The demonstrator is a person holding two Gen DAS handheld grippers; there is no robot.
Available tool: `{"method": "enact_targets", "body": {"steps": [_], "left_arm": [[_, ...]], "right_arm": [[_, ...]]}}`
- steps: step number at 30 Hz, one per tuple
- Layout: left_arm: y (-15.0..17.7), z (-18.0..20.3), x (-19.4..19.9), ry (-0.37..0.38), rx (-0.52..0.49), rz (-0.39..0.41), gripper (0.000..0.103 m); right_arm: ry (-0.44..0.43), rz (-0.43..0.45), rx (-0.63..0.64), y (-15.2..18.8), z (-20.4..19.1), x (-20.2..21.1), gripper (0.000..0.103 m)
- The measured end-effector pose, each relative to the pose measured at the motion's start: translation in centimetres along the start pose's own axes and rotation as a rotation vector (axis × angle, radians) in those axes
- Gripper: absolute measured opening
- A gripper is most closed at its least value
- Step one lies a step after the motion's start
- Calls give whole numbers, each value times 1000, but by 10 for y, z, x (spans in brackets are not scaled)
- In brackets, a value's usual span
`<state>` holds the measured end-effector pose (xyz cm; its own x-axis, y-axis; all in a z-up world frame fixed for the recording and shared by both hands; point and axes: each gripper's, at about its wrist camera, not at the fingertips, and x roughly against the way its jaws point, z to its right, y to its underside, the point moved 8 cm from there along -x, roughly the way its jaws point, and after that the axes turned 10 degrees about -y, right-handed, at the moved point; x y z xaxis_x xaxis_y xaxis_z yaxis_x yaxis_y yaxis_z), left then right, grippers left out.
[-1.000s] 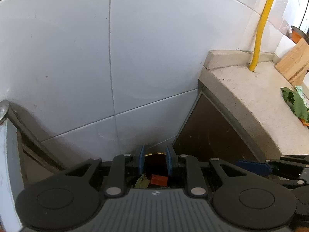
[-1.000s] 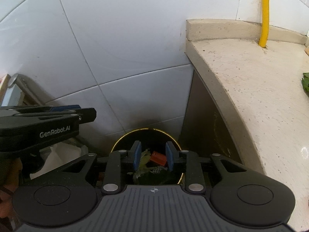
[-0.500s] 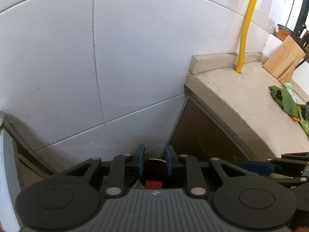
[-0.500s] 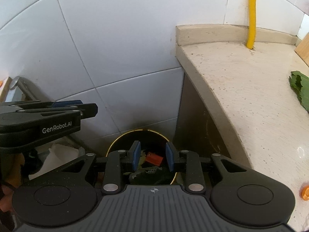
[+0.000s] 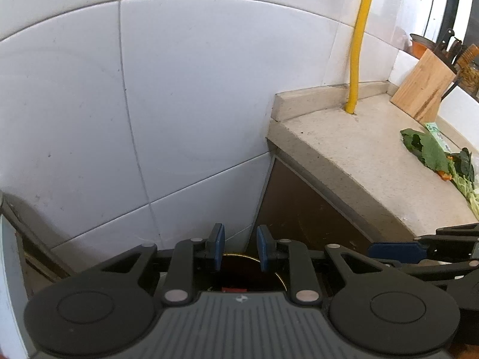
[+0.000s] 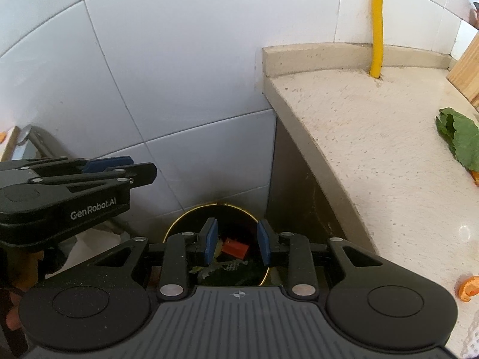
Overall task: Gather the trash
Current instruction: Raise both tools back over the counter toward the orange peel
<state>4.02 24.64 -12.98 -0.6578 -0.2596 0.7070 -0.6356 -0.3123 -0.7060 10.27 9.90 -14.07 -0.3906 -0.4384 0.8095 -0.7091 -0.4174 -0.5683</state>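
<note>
A black trash bin with a gold rim stands on the floor in the corner below the stone counter. It holds green scraps and a red piece. My right gripper hovers above the bin with its jaws opening and nothing between the blue pads. My left gripper is open and empty, and under it only the bin's far rim shows. On the counter lie green leaves and orange peel. The right wrist view shows the left gripper from the side at the left.
White tiled walls close off the corner. A yellow pipe rises from the counter's back edge, and a wooden knife block stands at the far right. White crumpled paper lies on the floor left of the bin.
The right gripper's pads have spread a little and it has risen slightly, so more of the counter shows. The left view has tilted up, hiding most of the bin.
</note>
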Motion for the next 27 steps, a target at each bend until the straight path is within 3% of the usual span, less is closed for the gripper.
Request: {"method": "enact_targets", "body": {"steps": [27], "left_arm": [[-11, 76, 34, 160, -55, 45, 19]], "right_arm": [[26, 88, -68, 6, 35, 60, 43]]}}
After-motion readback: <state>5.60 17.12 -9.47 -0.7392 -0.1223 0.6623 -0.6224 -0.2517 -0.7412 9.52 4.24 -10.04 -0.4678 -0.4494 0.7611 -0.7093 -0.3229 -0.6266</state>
